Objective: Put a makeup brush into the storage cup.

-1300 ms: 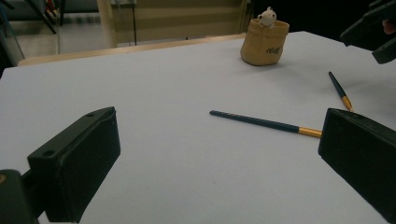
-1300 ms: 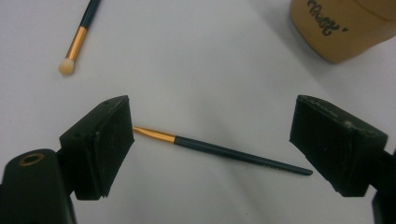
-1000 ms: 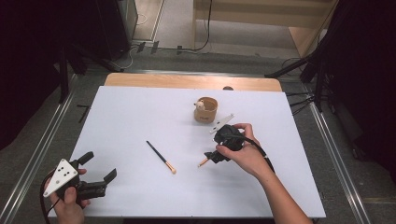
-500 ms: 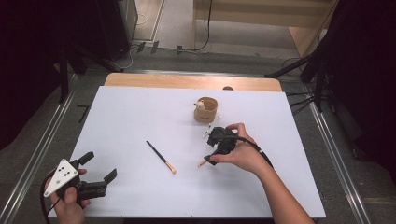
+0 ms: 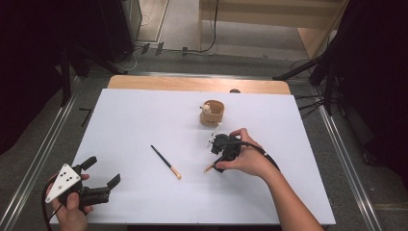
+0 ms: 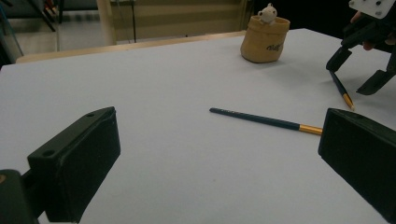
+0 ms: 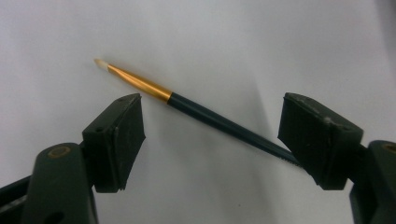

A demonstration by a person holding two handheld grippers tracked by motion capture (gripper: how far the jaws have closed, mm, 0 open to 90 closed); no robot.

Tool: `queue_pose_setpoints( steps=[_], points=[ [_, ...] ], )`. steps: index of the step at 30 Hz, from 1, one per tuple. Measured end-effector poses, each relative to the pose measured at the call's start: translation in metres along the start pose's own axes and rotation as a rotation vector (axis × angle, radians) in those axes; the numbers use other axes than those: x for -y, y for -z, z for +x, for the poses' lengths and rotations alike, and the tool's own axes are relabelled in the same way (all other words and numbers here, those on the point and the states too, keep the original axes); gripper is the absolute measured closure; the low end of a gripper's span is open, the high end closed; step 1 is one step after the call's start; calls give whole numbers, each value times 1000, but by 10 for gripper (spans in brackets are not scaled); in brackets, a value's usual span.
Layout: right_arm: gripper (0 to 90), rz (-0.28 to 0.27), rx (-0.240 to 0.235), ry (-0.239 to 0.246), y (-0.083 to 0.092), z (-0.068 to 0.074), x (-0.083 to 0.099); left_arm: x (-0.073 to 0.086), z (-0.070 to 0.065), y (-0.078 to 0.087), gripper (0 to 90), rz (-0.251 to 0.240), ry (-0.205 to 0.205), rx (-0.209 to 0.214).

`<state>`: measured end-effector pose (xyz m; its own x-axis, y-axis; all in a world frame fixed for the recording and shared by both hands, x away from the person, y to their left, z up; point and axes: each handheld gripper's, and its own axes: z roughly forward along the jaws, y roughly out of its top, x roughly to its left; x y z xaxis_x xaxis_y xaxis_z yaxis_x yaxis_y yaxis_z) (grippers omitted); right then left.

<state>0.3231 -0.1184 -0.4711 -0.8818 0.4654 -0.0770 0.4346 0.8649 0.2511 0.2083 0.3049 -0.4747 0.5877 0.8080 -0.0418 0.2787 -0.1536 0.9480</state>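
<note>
Right gripper (image 7: 210,135), its jaws apart and just now narrowing, straddling without touching a dark-handled brush (image 7: 196,109) that lies flat on the white table (image 5: 144,120) near a tan cup (image 5: 212,113); second brush (image 5: 166,162) farther left; left gripper (image 5: 103,171) open at the table's near-left corner.

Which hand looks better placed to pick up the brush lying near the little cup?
The right. The right gripper hangs straight over that brush, its jaws open on either side of the handle and just closing in. The left gripper sits at the table's near corner, far off, nearer the other brush.
</note>
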Motion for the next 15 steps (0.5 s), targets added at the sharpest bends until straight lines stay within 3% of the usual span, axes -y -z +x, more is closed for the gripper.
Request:
queue_pose_setpoints(
  steps=[8, 15],
  points=[
    [290, 59, 1, 48, -8, 1, -1, 0, 0, 0, 0, 1, 0, 1],
    [307, 69, -15, 51, -10, -1, -1, 0, 0, 0, 0, 1, 0, -4]
  ],
)
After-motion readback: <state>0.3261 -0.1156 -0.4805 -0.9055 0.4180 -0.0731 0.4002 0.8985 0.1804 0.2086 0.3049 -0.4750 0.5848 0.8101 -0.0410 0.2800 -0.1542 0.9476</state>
